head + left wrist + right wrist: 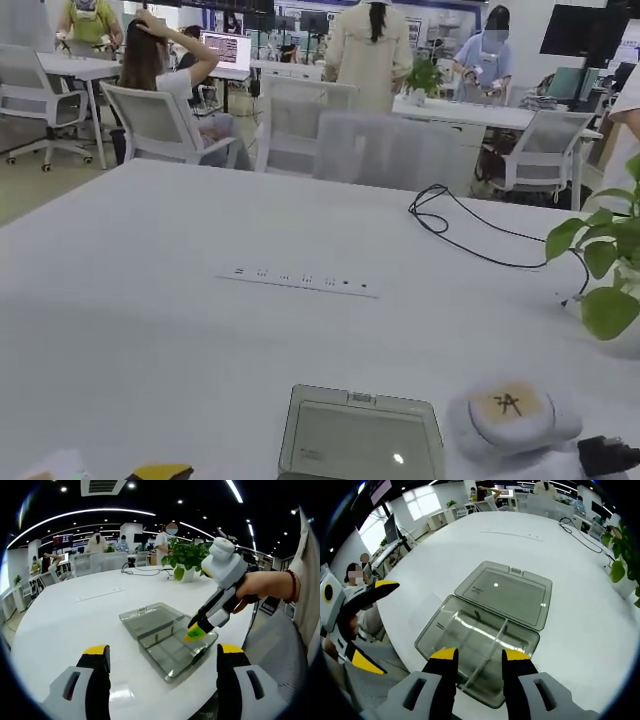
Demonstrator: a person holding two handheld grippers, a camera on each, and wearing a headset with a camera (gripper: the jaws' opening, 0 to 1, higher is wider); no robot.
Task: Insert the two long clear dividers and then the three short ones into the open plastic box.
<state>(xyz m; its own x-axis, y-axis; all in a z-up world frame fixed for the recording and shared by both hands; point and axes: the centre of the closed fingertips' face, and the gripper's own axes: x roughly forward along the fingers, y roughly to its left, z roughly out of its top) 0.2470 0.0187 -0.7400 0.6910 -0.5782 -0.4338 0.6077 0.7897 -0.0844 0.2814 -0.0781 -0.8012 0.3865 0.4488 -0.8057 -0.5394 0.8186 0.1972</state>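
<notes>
The clear plastic box (437, 642) lies open on the white table, its lid (507, 590) flat behind it. Inside stand clear dividers: one along the length (465, 625), and one across (492, 647) whose near end sits between my right gripper's (480, 656) jaws, which are a little apart, with gaps on both sides. In the left gripper view the box (172, 655) is ahead, and the right gripper (196, 630), held by a hand, dips into it. My left gripper (164, 652) is wide open and holds nothing. The lid (360, 435) and the right gripper's white top (510, 415) are in the head view.
A faint clear flat piece (121, 691) lies on the table by the left jaws. A potted plant (605, 260) and a black cable (470, 225) are at the right. A socket strip (300, 280) is set in the table's middle. Chairs and people are beyond.
</notes>
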